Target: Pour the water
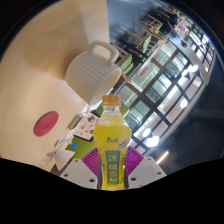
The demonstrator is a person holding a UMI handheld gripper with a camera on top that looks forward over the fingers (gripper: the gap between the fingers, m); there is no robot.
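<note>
Your gripper point(112, 175) is clamped on the bottle point(113, 142), both pads pressing its label. It is tilted toward the white ribbed cup point(93, 68) just beyond. Judging by the orange cap (apparently on), uncap before tipping further. Yellowish liquid fills the bottle; the cup's contents are hidden.

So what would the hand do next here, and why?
Probably tip further toward the white ribbed mug. The gripper has its jaws shut on the capped yellow drink bottle, already tilted, with the mug just beyond it and no liquid flowing.
</note>
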